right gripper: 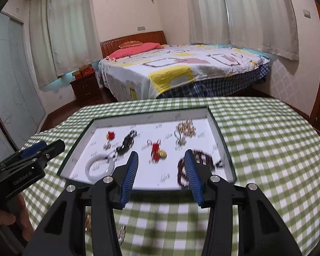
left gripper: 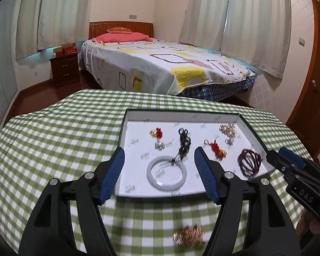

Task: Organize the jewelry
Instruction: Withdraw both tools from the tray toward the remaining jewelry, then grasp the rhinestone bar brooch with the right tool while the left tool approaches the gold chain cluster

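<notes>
Clearly both the left gripper [left gripper: 159,152] and right gripper [right gripper: 161,155] hold their jaws parted and empty above the tray [left gripper: 253,136].

Left claw [left gripper: 159,155] and right claw [right gripper: 161,160]: black plastic arms, ribbed blue pads, silver round screws, white lettering.

A green-and-white checked tablecloth [left gripper: 53,138] covers the table. Beyond stand a bed [left gripper: 160,64] with a pink pillow [left gripper: 121,37], a dark nightstand [left gripper: 65,69] and pale curtains [left gripper: 253,21].
</notes>
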Tool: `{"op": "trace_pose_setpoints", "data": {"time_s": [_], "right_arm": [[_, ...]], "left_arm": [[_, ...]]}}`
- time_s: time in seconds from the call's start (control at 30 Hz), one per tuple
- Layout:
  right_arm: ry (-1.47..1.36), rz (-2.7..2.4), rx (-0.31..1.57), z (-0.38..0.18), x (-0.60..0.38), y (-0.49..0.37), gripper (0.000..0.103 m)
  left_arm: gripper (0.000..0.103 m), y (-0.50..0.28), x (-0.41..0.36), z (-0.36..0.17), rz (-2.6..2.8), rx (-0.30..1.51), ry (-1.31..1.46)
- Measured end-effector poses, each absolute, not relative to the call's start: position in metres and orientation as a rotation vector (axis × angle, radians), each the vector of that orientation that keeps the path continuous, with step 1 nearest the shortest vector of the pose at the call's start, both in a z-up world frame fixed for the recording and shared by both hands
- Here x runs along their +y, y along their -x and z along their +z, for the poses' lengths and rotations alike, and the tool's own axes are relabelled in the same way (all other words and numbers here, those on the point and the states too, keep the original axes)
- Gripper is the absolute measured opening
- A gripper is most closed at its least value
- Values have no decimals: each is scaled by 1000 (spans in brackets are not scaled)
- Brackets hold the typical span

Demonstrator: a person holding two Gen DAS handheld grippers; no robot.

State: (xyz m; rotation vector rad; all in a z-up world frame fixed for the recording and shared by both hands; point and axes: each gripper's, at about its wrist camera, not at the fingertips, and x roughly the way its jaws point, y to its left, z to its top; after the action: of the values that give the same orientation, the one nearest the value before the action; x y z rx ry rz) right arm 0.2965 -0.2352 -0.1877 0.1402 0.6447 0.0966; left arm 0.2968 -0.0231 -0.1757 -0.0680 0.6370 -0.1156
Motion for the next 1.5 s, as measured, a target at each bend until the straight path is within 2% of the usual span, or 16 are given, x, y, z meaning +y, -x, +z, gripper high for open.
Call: {"op": "trace_pose_setpoints", "data": {"time_s": [0.53,0.9,1.17,1.37,1.43,1.5], "right_arm": [[-92,135,730,-217,-192,-248,45],[-36,145,806,-241,-163,-245,44],[-9,122,864,-250,-159,-253,41],[-13,121,916,-258,-160,-258,29],[-13,125,915,-258,-163,-257,17],[-22,135,915,-258,-165,-256,13]], "left_arm": [[66,-234,27,-194,-1,679,59],[66,-213,76,-202,86,706,120],[66,-211,82,-207,90,716,143],[66,-212,77,-209,81,723,137],[66,-212,76,-210,77,726,135],[66,-213,73,-211,71,729,130]]}}
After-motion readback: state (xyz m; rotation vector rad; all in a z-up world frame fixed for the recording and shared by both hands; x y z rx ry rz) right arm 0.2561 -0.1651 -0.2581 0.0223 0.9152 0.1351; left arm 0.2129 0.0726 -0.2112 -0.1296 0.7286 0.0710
